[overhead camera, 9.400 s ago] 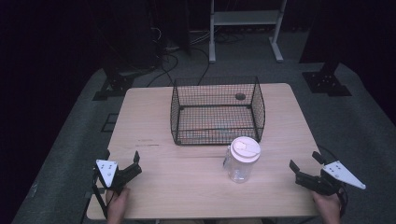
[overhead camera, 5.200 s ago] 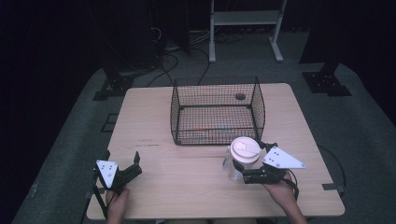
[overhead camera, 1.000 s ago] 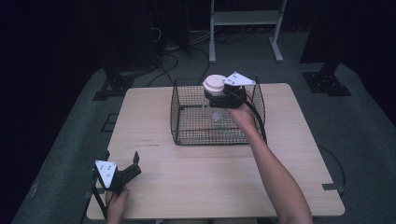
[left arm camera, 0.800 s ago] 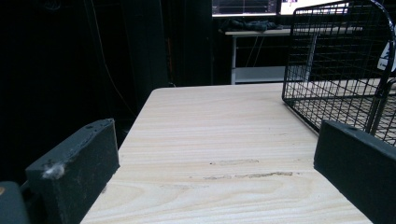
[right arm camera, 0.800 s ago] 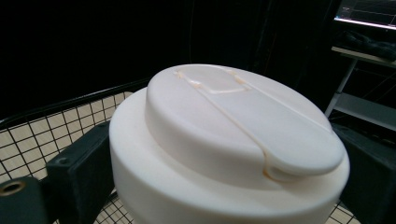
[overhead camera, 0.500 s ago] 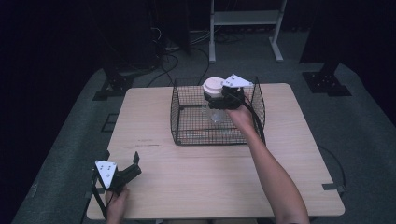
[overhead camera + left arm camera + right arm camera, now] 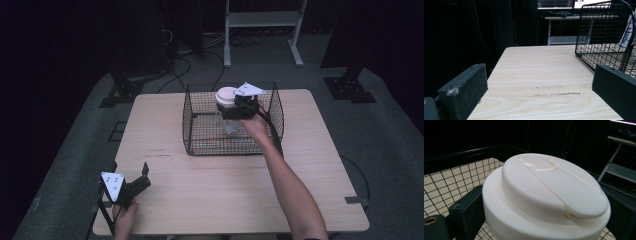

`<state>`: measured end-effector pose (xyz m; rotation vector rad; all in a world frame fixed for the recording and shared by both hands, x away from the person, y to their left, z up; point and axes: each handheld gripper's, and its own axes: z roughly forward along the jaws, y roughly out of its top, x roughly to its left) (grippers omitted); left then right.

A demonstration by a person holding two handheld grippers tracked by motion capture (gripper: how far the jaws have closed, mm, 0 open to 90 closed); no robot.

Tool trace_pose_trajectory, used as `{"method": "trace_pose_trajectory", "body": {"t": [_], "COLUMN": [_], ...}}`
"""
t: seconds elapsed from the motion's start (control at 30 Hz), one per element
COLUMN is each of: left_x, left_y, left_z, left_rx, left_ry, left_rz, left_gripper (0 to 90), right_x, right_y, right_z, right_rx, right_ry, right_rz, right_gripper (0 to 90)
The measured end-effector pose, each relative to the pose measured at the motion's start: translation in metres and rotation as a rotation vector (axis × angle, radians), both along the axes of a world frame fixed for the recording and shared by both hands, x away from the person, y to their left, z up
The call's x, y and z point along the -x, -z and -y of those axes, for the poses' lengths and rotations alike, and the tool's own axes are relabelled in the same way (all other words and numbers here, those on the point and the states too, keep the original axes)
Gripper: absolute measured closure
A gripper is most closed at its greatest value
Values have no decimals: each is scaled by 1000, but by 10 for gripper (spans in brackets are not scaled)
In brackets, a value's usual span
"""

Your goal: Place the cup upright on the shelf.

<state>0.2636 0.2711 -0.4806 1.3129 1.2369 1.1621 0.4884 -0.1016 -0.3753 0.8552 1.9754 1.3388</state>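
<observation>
The jar (image 7: 228,107), clear-bodied with a white lid (image 7: 549,192), hangs inside the upper part of the wire basket (image 7: 197,131), toward its far right corner, lid about level with the rim. The right gripper (image 7: 235,107) is clamped on it just below the lid, one black jaw on either side. Whether the base touches the basket floor cannot be told.

Judgement on the step in hand: this is a lowering into the basket. It should go straight down, clear of the far and right walls, and the jaws should part only once the base is seated flat on the mesh; a release in the air risks a tipped jar. The gripper then needs to lift vertically to avoid snagging the wire rim.

The left gripper (image 7: 131,186) rests near the front left corner of the table (image 7: 320,165), jaws spread with nothing between them, well apart from the basket.

Comparison of views: the right gripper view confirms the jaws bearing on both flanks of the lid, which the high view leaves small and indistinct. The high view alone gives the jar's place within the basket. The left gripper view shows the basket's near left corner and bare tabletop.
</observation>
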Motion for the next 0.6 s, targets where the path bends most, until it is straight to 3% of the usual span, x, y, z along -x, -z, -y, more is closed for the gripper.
{"method": "trace_pose_trajectory", "body": {"t": [0.2,0.6], "left_x": [0,0], "left_y": [0,0], "left_z": [-1,-1], "left_rx": [14,11], "left_ry": [-4,-6], "left_rz": [-1,-2], "left_gripper": [0,0], "right_x": [-2,-3], "right_y": [4,10], "right_z": [-1,0], "right_rx": [31,45], "right_ry": [-5,-10], "right_rz": [-7,-20], "right_gripper": [44,43]}}
